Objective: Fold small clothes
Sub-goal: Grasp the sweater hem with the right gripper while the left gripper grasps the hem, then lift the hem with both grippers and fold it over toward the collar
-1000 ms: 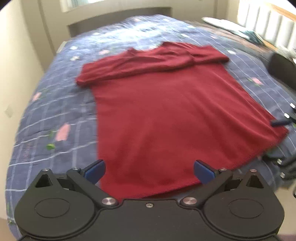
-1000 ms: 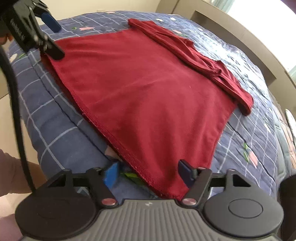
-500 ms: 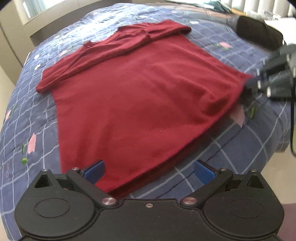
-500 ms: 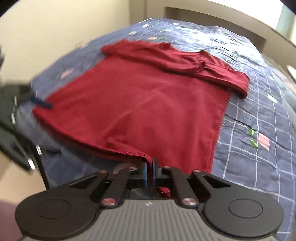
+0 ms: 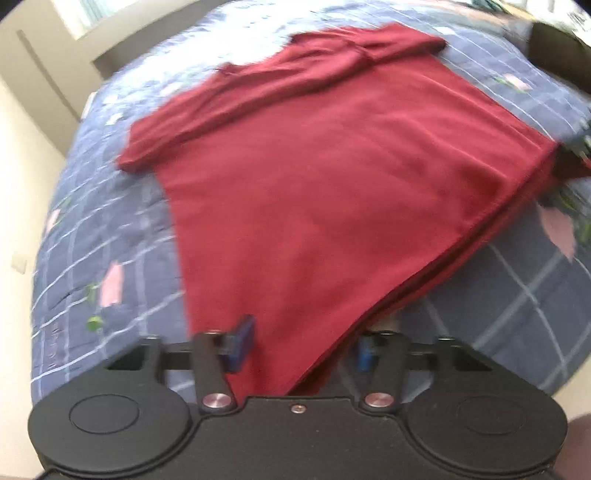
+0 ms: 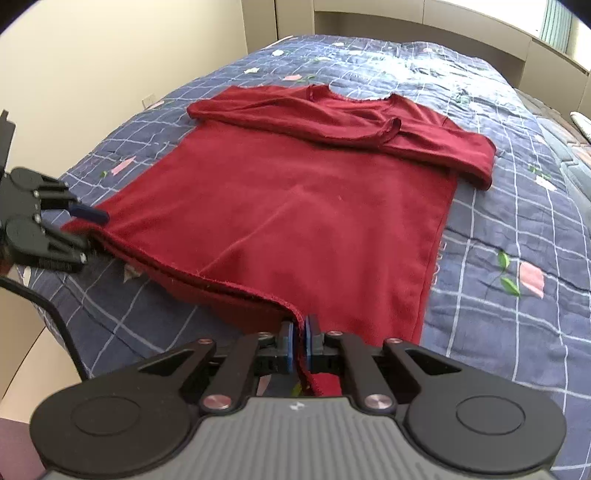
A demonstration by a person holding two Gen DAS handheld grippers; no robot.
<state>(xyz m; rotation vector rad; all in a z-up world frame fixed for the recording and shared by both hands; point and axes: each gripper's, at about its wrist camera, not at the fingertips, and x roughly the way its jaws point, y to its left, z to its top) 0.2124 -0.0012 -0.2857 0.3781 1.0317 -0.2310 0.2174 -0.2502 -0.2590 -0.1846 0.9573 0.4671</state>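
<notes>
A dark red long-sleeved shirt [image 6: 295, 206] lies flat on the bed, both sleeves folded across its chest. My right gripper [image 6: 300, 345] is shut on one corner of the hem, and the pinched cloth hangs between its blue pads. My left gripper [image 5: 303, 347] sits at the other hem corner [image 5: 280, 362] with its jaws closing. That corner lies between the blue pads; the left pad [image 5: 242, 341] overlaps the cloth and the right pad stands clear of its edge. The right wrist view shows the left gripper [image 6: 88, 232] straddling that corner.
A blue checked quilt [image 6: 498, 221] with pink and green flowers covers the bed. Its front edge drops off just under both grippers. A black cable [image 6: 55, 314] hangs at the left. Cream walls and a window ledge [image 6: 424, 18] stand behind. A dark object [image 5: 554, 48] lies at the far right.
The left gripper has dropped onto the near hem corner and its jaws have narrowed around it. The right gripper shut on the other corner and has raised it slightly.
</notes>
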